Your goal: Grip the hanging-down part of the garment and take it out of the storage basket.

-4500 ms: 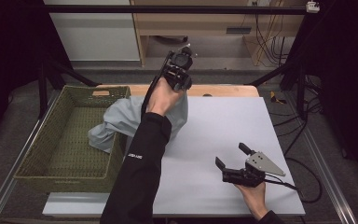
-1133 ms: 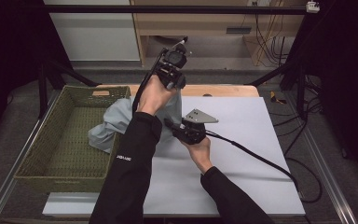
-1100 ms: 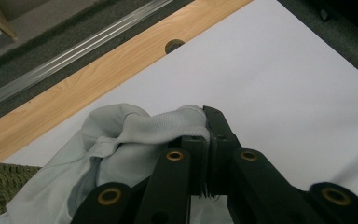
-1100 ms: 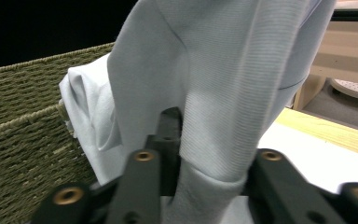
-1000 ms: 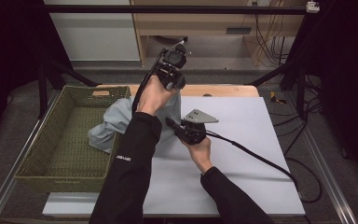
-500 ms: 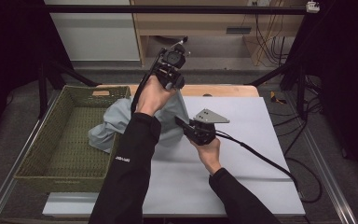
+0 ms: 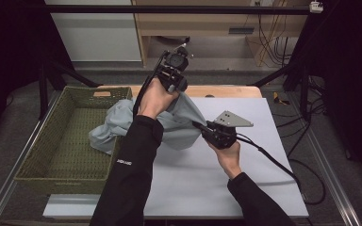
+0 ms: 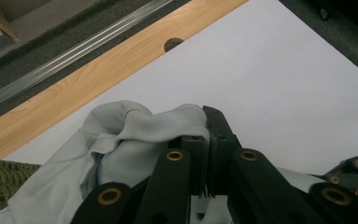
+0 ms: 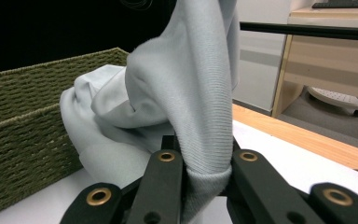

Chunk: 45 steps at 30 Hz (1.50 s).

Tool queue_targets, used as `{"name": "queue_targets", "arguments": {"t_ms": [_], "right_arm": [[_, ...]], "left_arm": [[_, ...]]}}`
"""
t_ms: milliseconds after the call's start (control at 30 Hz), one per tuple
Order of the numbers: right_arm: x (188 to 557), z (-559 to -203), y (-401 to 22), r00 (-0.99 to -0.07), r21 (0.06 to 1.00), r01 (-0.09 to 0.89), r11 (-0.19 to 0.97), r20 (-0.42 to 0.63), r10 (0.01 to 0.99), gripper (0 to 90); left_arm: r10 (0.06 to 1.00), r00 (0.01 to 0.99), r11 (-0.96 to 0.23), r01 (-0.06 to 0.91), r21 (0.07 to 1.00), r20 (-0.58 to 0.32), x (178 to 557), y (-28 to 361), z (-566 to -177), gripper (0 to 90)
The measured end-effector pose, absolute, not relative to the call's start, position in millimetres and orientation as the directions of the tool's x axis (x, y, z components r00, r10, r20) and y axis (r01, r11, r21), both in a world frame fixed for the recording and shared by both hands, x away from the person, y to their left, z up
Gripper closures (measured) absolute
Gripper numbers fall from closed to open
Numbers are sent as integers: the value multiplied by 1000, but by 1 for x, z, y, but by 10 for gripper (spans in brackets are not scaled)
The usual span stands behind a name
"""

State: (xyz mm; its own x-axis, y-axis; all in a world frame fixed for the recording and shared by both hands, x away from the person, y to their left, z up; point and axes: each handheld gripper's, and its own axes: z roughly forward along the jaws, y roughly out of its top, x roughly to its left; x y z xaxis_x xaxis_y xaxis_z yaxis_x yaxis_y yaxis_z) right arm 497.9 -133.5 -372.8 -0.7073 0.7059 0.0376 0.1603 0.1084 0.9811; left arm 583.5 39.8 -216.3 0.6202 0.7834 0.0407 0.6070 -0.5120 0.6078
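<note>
1. White desk (image 7: 264, 122) is carrying the work, a woven basket (image 7: 42, 155) sitting at its left edge; the pale grey garment (image 7: 122, 125) is draping from over the basket's right rim up off the desk near the far edge.
2. Trailing cloth is risking a snag on that rim; a thin pinch may be slipping as both ends pull apart.
3. Left gripper (image 7: 176, 87) is hanging raised, jaws clamping the garment's top; right gripper (image 7: 199, 126) is reaching level, jaws pinching a lower fold.

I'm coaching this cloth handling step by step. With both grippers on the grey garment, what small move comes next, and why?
Probably draw the right gripper rightward, away from the raised left gripper. Both are shut on the grey garment, which hangs bunched and trails over the basket rim, so spreading should open it.
</note>
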Motion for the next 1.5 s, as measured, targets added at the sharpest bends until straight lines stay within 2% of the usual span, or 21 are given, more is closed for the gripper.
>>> {"name": "queue_targets", "arguments": {"t_ms": [367, 1500], "right_arm": [[489, -358, -156, -687, 982, 136, 131, -2, 727, 864], [471, -341, -209, -638, 985, 110, 132, -32, 770, 868]], "left_arm": [[776, 630, -520, 600, 608, 43, 579, 37, -216, 872], [738, 674, -551, 574, 606, 32, 567, 13, -219, 872]]}}
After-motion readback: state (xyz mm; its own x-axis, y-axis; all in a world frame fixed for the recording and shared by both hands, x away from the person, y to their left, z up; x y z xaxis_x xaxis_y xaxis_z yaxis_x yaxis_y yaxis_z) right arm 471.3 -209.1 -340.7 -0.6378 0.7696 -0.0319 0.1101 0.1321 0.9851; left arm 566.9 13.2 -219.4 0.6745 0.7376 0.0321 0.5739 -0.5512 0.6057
